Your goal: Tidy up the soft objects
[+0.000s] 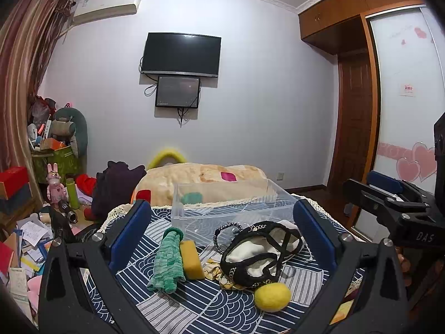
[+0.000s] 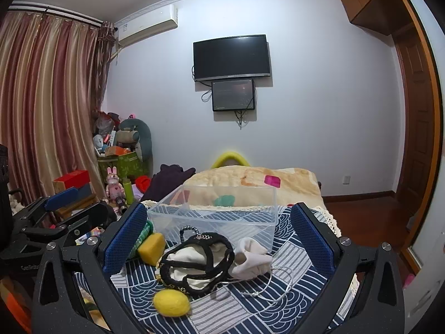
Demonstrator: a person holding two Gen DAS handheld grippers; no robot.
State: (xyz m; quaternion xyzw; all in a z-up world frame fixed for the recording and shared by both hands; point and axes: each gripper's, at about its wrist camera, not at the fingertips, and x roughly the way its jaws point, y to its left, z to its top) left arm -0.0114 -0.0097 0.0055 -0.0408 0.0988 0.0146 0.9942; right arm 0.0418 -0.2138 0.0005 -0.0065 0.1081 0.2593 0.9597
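On the blue patterned cloth lie a green knit glove, a yellow sponge, a black netted strap piece over white cloth and a yellow felt ball. Behind them stands an empty clear plastic bin. My left gripper is open and empty, hovering over the items. In the right wrist view my right gripper is open and empty above the black strap piece, the white cloth, the sponge, the felt ball and the bin.
A white cord loops on the cloth at the right. A folded beige blanket lies behind the bin. Clutter of papers, toys and boxes fills the floor at the left. A wardrobe stands at the right.
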